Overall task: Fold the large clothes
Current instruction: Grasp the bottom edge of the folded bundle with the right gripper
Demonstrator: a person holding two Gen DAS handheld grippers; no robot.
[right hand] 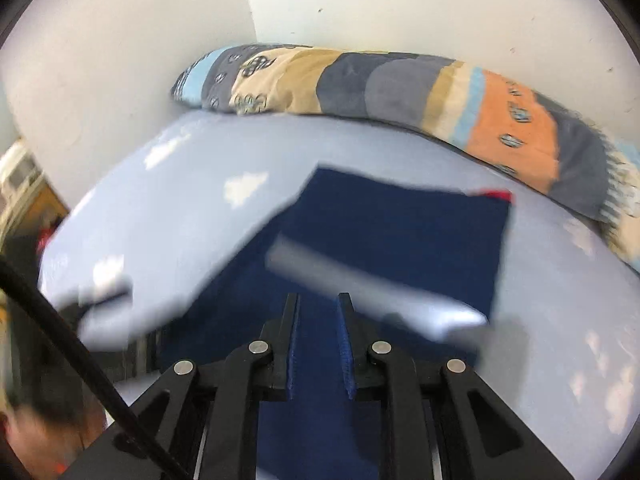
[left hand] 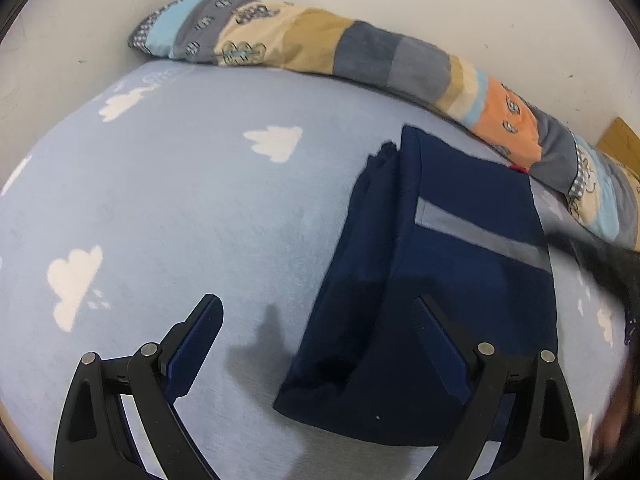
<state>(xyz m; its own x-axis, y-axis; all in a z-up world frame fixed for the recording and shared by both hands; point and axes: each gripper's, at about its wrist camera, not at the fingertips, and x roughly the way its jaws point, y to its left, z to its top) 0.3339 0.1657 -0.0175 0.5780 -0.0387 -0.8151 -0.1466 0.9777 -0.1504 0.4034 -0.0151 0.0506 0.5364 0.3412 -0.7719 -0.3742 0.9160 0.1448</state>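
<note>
- Left gripper (left hand: 320,340) hangs wide open over the blue cloud-print bedsheet (left hand: 180,208), holding nothing; one finger sits above bare sheet, the other above the near part of the navy garment (left hand: 440,280).
- Right gripper (right hand: 318,344) shows its fingers drawn close together with a narrow gap, navy cloth visible through and below that gap. The view is smeared by motion, so I cannot tell whether it pinches the fabric or merely hovers over it.
- Navy garment lies already folded into a compact block with a grey stripe (left hand: 480,236) across it and a spot of red (right hand: 496,194) at its far corner (perhaps a label). It sits toward the patchwork quilt (left hand: 360,56) rolled along the wall.
- My judgement: the fold is nearly done, and what remains is a last tuck or smoothing of the loose layer protruding on the left side of the block.
- To do that well, bring the left gripper down onto that protruding edge, close on all layers together, and carry it over square to the stripe side.
- Keep the right gripper low and steady on the block so the stack does not slide on the soft sheet.
- Risk: grabbing only the top layer, which would peel the fold open.
</note>
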